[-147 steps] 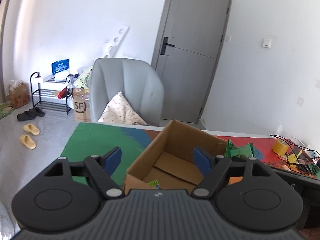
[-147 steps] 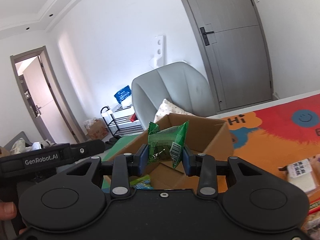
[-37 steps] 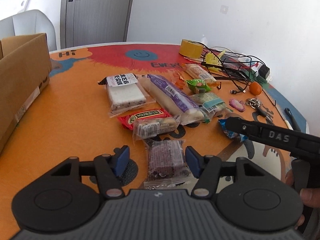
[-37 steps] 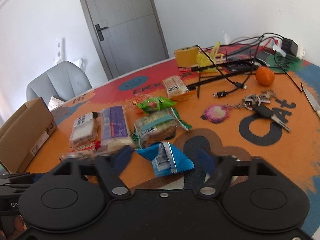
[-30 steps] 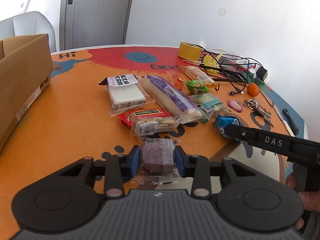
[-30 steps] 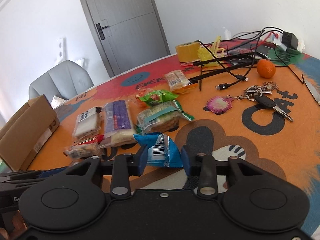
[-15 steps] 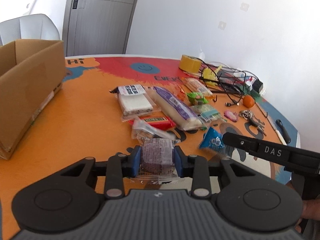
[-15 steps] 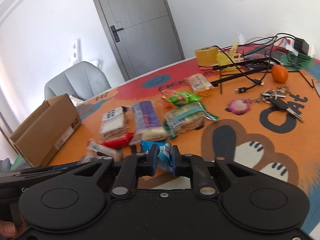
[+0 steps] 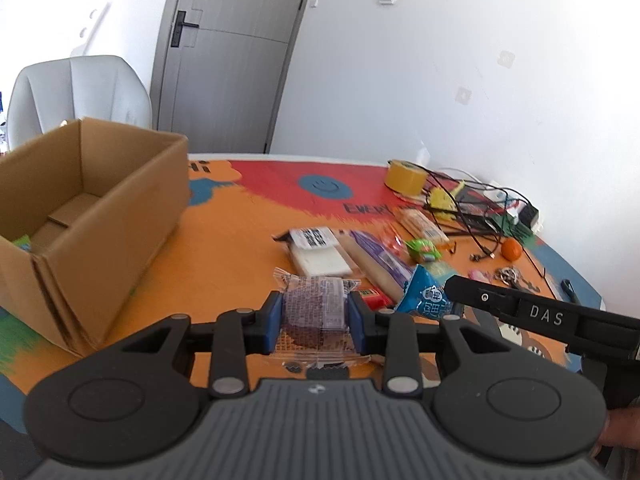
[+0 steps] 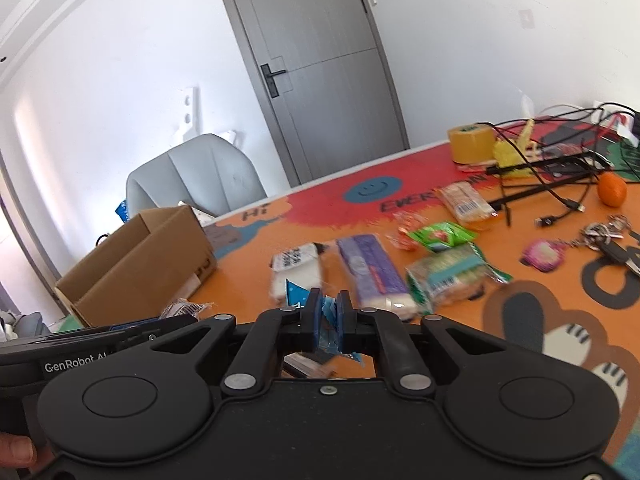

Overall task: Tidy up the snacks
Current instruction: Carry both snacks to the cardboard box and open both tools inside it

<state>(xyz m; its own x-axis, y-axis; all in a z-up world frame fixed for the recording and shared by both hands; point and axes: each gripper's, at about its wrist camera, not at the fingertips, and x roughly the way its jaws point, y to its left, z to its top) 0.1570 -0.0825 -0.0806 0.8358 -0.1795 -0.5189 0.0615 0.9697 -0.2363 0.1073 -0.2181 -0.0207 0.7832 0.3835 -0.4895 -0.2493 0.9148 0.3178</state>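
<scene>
Lifted crinkly clear packet (image 9: 315,312), blue foil pouch (image 10: 327,312)

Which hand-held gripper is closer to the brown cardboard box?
Left. The left hand-held gripper is beside the brown cardboard box; the right hand-held gripper is farther right, above the snacks.

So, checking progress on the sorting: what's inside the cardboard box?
Inside the box, a green packet shows at the left edge on bare cardboard. The near wall hides the rest.
</scene>
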